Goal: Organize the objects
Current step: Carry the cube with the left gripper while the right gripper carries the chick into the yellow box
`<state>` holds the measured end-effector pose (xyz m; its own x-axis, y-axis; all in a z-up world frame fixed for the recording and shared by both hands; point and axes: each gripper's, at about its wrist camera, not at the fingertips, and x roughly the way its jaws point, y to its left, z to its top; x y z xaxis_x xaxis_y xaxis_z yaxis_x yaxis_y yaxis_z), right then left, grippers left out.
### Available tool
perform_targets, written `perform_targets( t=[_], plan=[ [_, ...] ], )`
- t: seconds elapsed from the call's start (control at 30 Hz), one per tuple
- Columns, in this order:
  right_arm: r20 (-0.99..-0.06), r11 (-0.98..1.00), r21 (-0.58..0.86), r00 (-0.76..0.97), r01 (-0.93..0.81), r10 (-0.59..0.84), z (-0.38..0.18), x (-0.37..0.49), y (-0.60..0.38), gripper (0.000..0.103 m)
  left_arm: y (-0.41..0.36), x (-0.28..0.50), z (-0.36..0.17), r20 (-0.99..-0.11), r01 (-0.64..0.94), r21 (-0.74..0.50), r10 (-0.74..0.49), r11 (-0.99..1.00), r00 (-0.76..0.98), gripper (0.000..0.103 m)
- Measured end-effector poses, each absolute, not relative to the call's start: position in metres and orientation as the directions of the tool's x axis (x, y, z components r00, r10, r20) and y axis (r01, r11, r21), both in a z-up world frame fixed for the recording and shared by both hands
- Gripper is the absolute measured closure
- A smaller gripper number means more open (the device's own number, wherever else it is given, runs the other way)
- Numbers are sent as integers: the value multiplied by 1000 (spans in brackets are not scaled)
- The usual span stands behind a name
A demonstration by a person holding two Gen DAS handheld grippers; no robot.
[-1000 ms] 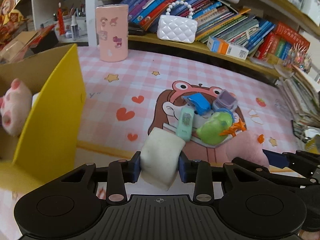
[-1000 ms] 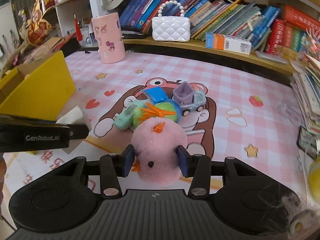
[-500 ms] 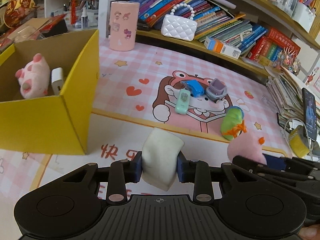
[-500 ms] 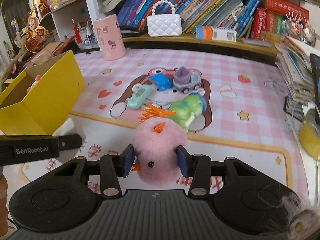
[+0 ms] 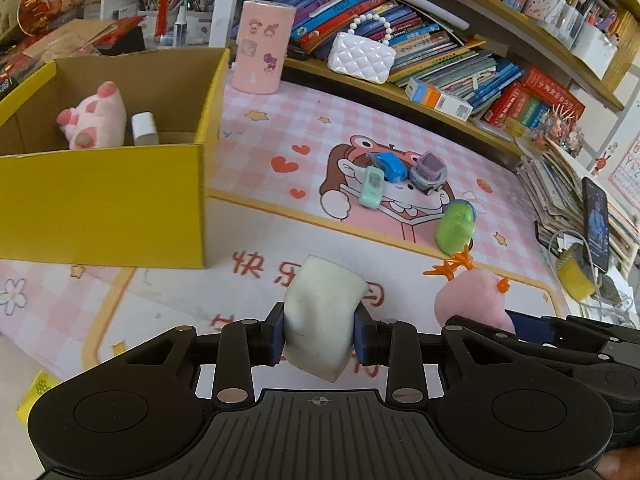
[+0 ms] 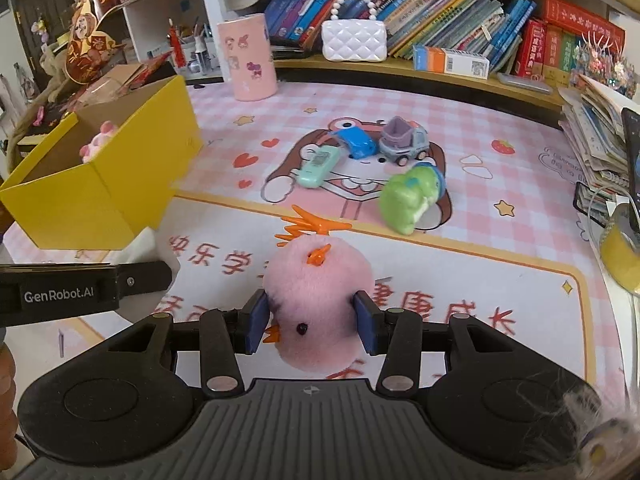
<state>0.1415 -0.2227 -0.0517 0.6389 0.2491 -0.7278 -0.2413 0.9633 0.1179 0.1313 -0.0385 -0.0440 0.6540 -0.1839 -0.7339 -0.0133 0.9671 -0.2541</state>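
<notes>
in the left wrist view the left gripper (image 5: 319,334) clamps a white squishy block (image 5: 322,314), and the yellow box (image 5: 104,204), a sliver a second ago, now shows its inside with one pink paw plush (image 5: 94,122) and one white bottle (image 5: 144,129). in the right wrist view the right gripper (image 6: 311,322) squeezes a pink fluffy chick (image 6: 318,304) above the mat's white edge, the toy pile now farther off: two cars (image 6: 356,142), one mint toy phone (image 6: 319,167), one green frog (image 6: 408,200).

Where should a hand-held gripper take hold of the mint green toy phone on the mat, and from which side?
Grip the mint green toy phone across its narrow width, near mid-length, coming from above. It lies flat and slim, and the blue car crowds its far end.
</notes>
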Motion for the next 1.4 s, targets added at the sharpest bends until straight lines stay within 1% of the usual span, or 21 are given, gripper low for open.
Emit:
perform_targets(
  t=[0.37,0.77,1.17,1.4],
  plan=[
    [-716,964,80,658,-254,233,-41,100,-146,60,29,93,-29,-705,28,-263,-212,964,677,72],
    [-710,945,83,646,-317,279,-42,55,-60,60,107,42,-29,-708,3,-247,-183,969,682,72],
    [-697,922,78,640,-379,323,-41,28,1,60,161,4,-23,-685,-55,-243,-131,969,717,72],
    [-694,922,62,648,-381,314,-35,22,16,60,176,-5,-15,-661,-47,-251,-136,967,738,72]
  ],
)
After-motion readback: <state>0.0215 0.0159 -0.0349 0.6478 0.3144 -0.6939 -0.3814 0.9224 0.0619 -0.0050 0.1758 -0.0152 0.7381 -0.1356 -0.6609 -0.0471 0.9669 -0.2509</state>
